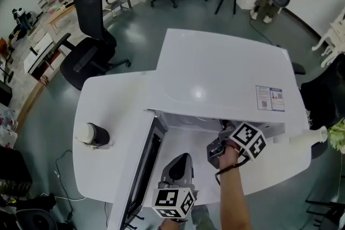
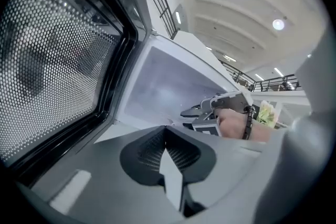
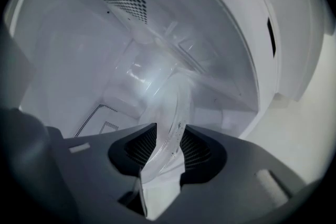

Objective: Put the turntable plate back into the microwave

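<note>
The white microwave (image 1: 215, 78) stands on a white table with its door (image 1: 143, 164) swung open to the left. In the right gripper view the clear glass turntable plate (image 3: 168, 97) stands tilted on edge inside the cavity (image 3: 79, 60). Its rim runs between the jaws of my right gripper (image 3: 169, 147), which stand slightly apart from the glass, so this gripper is open. From the head view only the rear of the right gripper (image 1: 220, 144) shows at the cavity mouth. My left gripper (image 2: 165, 136) is shut and empty, in front of the opening beside the door (image 2: 58, 60).
A dark cup with a white lid (image 1: 91, 134) sits on the table (image 1: 108, 99) left of the door. A black office chair (image 1: 89, 46) stands behind the table. A white vase with flowers (image 1: 323, 136) is at the table's right edge.
</note>
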